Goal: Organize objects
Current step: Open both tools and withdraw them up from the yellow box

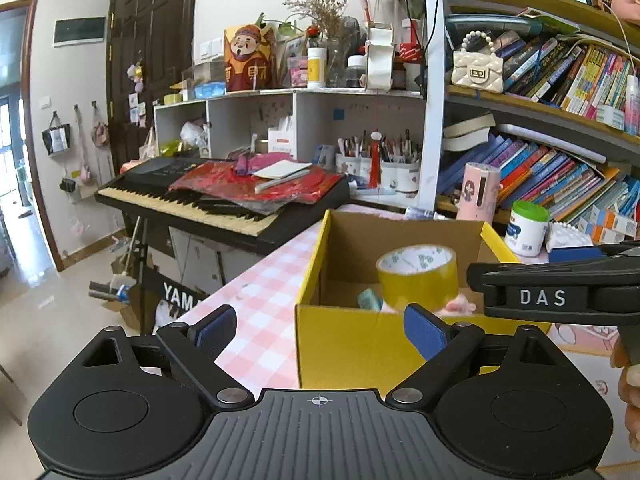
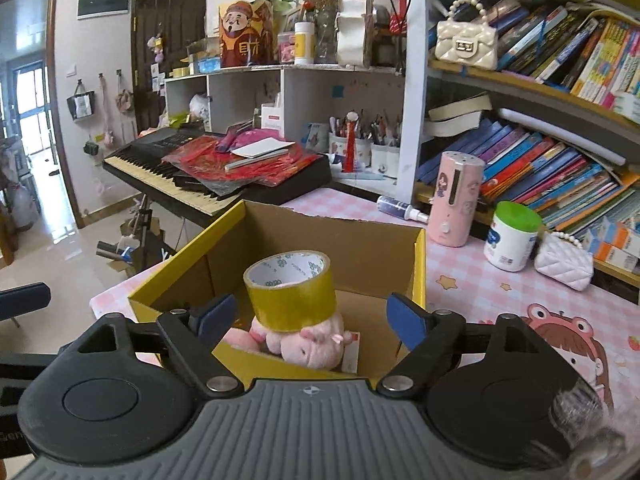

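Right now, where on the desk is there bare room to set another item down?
The checked tablecloth is bare between the yellow box, the green-lidded jar and the cartoon print. Another bare strip lies left of the box, toward the keyboard. Inside the box it is crowded: tape roll on a pink plush.

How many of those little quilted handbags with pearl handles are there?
2. A cream quilted handbag stands on the upper bookshelf in front of the books. A white quilted handbag lies on the desk right of the green-lidded jar. Others may be hidden in the clutter.
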Demonstrator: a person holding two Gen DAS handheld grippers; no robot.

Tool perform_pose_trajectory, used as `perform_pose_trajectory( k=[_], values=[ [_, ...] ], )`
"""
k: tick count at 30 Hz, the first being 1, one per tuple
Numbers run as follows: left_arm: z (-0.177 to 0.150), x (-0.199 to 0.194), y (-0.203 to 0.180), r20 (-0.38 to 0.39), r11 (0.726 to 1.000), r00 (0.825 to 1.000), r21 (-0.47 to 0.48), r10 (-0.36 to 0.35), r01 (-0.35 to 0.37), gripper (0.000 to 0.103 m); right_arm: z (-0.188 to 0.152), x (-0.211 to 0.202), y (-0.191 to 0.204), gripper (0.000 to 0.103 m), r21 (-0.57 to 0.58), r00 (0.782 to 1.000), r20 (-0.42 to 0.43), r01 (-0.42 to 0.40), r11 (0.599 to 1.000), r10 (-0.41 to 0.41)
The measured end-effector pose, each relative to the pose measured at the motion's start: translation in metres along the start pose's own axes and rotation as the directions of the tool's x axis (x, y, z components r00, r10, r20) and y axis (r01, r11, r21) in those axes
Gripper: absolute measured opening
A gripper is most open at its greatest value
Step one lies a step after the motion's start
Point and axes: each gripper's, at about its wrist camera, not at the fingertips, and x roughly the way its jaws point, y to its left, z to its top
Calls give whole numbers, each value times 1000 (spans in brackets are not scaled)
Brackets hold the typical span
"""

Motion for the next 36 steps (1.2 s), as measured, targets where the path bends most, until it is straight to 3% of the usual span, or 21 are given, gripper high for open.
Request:
perform_pose_trajectory(
  k=[7, 21, 36],
  values=[
    [-18, -21, 4, -40, 999, 999, 41, -3, 4, 97, -27, -25, 10, 88, 63, 995, -38, 92, 994, -90],
    [-51, -60, 6, -105, 993, 991, 68, -84, 91, 98, -87, -91, 22, 93, 113, 971, -85, 231, 966, -223],
    [-73, -84, -42, -137, 947, 962, 188, -238, 261, 98, -140, -152, -4, 94, 224, 906, -164, 420, 880, -390]
  ],
)
